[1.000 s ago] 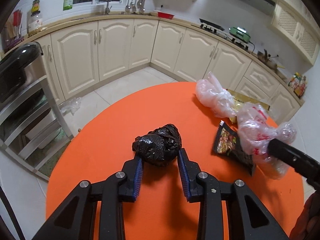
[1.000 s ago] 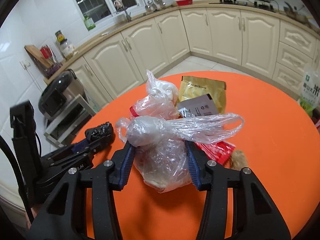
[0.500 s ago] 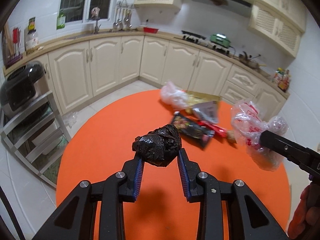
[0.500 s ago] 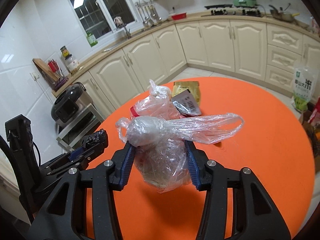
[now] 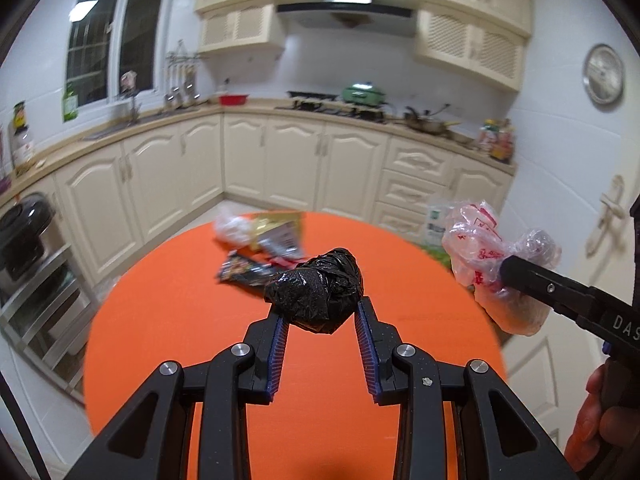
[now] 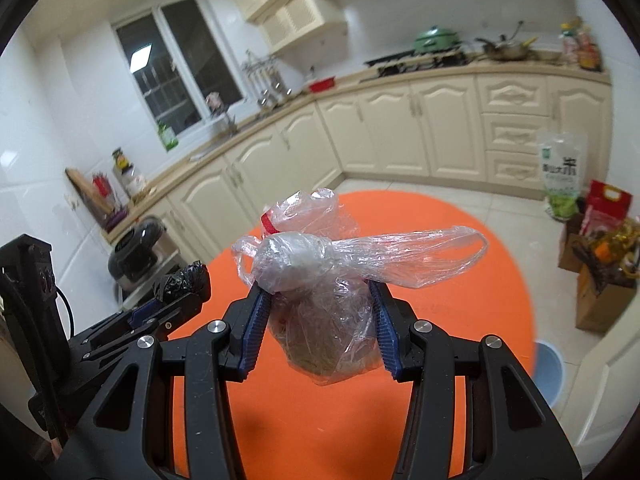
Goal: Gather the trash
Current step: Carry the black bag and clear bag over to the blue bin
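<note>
Bucket (image 6: 548, 368) sits low right beyond the tabletop (image 6: 460, 320), nearest the right gripper (image 6: 320, 320) pinching the clear bag (image 6: 320, 312); left gripper (image 5: 320, 320) pinches the black bag (image 5: 316, 296).

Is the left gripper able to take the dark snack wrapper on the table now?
Probably not: the left gripper is shut on the black bag, lifted above the orange table. The dark snack wrapper lies uncovered beyond it.

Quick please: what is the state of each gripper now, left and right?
Left gripper: shut on the black trash bag, held above the table.
Right gripper: shut on the clear plastic bag, also lifted.
</note>
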